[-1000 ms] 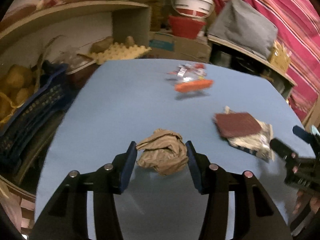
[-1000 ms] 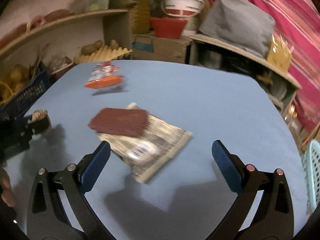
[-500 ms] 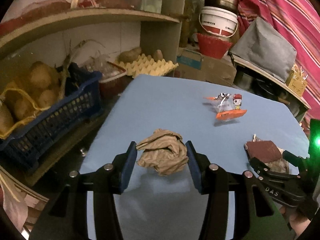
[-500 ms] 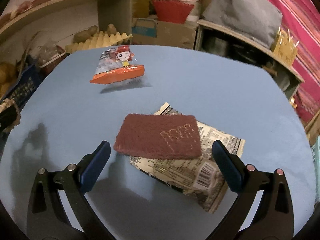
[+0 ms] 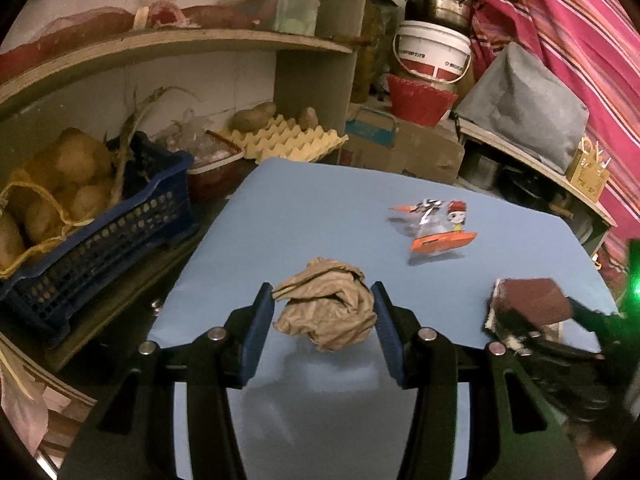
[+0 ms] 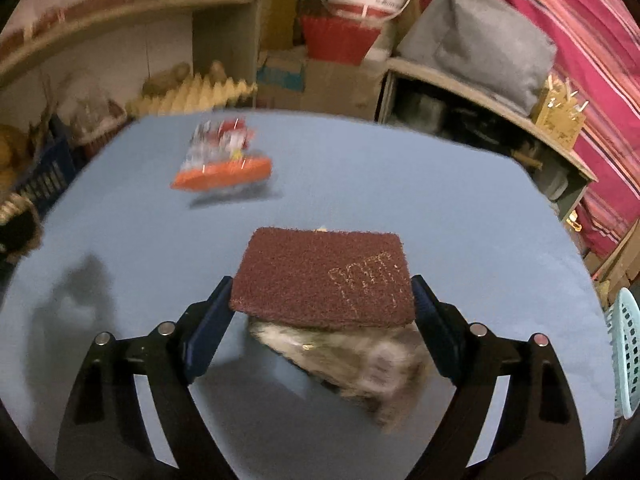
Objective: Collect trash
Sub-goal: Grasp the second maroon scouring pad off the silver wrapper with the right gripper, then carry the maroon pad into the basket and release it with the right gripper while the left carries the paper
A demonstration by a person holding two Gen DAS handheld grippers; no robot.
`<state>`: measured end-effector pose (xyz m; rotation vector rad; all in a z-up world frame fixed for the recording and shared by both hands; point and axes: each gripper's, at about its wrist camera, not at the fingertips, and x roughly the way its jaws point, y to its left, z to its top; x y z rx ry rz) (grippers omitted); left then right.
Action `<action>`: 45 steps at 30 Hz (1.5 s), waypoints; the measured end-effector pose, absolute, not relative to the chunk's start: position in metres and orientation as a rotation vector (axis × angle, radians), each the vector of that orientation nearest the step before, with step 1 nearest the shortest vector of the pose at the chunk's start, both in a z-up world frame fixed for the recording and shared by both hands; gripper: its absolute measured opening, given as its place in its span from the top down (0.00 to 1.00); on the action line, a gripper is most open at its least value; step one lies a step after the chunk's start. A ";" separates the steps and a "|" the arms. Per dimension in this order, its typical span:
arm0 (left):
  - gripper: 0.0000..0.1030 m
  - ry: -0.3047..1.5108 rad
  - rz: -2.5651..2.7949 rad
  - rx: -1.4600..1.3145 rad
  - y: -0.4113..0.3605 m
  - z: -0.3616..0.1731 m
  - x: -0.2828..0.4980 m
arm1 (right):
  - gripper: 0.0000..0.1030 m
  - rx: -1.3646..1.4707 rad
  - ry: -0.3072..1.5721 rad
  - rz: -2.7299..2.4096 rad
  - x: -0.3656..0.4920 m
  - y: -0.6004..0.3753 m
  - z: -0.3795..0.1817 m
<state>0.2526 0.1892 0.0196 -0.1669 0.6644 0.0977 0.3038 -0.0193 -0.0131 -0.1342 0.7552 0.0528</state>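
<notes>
My left gripper is shut on a crumpled brown paper ball and holds it above the blue table. My right gripper is closed around a dark red scouring pad with a printed wrapper hanging beneath it; both look lifted off the table. The pad also shows in the left wrist view. An orange and silver snack wrapper lies further back on the table, also in the left wrist view.
A blue crate of potatoes stands left of the table. An egg tray, boxes and a white bucket sit behind. A pale green basket stands at the table's right edge.
My right gripper moved forward over the pad and wrapper and closed on them, lifting them. My left gripper kept hold of the paper ball and swung left, then steadied.
</notes>
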 end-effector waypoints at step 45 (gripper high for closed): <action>0.52 0.620 -0.332 0.042 -0.206 0.059 0.226 | 0.18 0.102 0.675 -0.252 0.153 -0.482 0.020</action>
